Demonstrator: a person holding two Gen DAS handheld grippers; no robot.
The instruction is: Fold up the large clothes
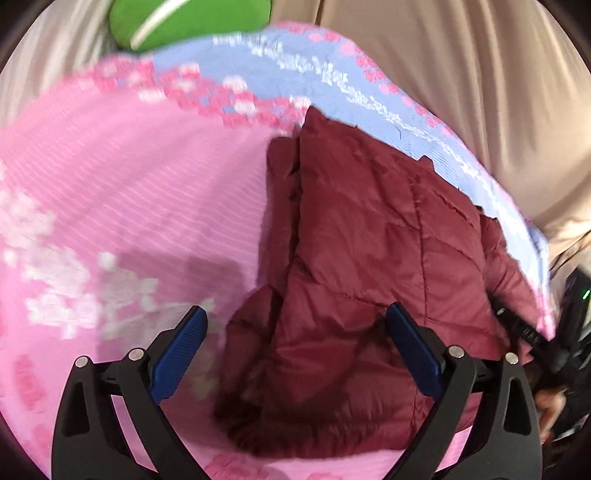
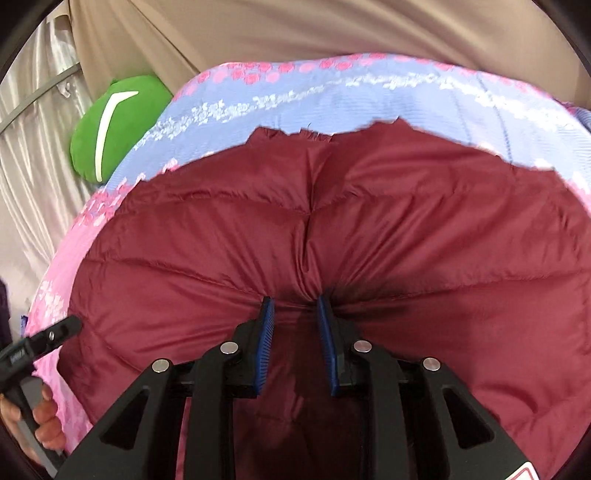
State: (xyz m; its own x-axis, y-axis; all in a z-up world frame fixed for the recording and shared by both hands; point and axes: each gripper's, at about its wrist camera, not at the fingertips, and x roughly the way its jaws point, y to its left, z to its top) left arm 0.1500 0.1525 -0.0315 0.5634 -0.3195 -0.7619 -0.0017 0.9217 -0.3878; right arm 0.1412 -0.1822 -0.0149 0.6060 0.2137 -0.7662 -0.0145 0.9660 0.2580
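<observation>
A dark red quilted puffer jacket (image 1: 354, 266) lies folded on a pink and blue flowered bedspread (image 1: 129, 192). My left gripper (image 1: 295, 317) is open and empty, hovering above the jacket's near left edge. In the right wrist view the jacket (image 2: 406, 229) fills the middle. My right gripper (image 2: 295, 301) has its blue pads close together, pinching a fold of the jacket between them. The left gripper's tip and the hand holding it show at the left edge of that view (image 2: 51, 334).
A green cushion (image 1: 188, 22) with a white stripe lies beyond the bedspread, also in the right wrist view (image 2: 118, 125). Beige curtains (image 1: 461, 81) hang behind. The bedspread (image 2: 332, 99) ends at the far side against the curtain.
</observation>
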